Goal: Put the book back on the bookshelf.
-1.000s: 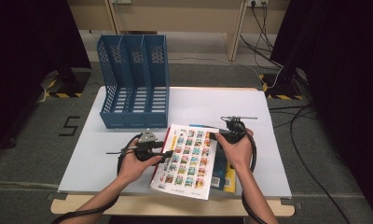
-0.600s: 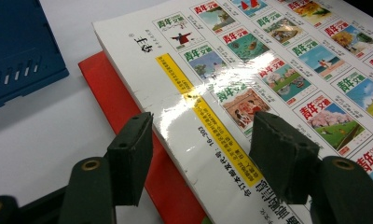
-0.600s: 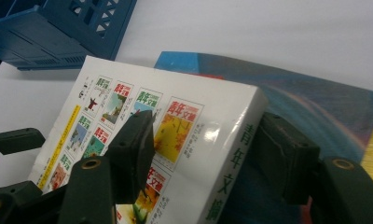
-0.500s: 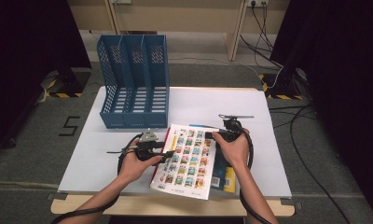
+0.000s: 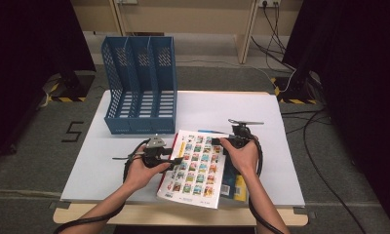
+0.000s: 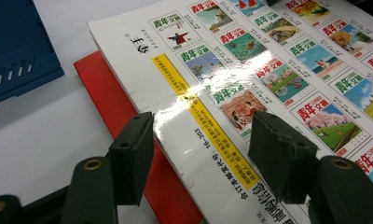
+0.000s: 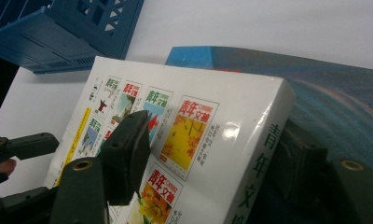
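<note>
A thick white book (image 5: 195,168) with rows of small colour pictures on its cover lies across a red book (image 5: 175,144) and a blue book (image 5: 230,181) near the table's front edge. My left gripper (image 5: 178,158) is at its left edge. In the left gripper view the white book (image 6: 268,70) and red book (image 6: 110,93) lie under that gripper (image 6: 205,158), whose jaws are open above the cover's edge. My right gripper (image 5: 221,142) is at the far right corner. Its jaws (image 7: 212,158) have just been opening, one over the cover (image 7: 198,116) and one below the spine.
A blue three-slot file rack (image 5: 139,87) stands at the back left of the white table (image 5: 232,107). The rack (image 7: 68,32) and my left gripper (image 7: 17,144) also appear in the right gripper view. Cables lie on the floor to the right.
</note>
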`<state>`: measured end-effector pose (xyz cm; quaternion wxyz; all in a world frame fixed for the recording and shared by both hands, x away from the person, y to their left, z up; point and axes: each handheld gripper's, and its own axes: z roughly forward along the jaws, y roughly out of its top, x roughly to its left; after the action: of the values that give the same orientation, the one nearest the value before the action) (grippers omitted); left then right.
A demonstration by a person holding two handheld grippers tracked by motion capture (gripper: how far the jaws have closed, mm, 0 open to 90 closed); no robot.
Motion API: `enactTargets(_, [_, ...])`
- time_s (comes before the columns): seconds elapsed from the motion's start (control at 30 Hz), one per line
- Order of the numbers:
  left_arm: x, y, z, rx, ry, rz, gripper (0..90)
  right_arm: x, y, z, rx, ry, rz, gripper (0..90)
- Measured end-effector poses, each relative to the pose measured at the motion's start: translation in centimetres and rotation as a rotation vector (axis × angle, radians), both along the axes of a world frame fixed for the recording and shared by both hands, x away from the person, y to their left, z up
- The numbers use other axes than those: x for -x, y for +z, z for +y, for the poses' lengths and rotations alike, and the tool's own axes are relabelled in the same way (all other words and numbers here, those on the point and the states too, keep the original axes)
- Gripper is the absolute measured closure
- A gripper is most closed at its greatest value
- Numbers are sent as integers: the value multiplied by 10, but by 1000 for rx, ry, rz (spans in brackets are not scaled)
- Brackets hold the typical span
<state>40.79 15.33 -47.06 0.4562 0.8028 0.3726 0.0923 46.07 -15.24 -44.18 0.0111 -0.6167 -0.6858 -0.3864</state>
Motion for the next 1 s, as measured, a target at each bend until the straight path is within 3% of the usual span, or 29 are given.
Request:
enactTargets(0.43, [1, 0, 3, -14, 8, -1, 402, 2, 24, 10, 80, 31, -46, 552])
enactTargets(1.0, [2, 0, 3, -19, 6, -11, 407, 2, 13, 6, 55, 32, 16, 476])
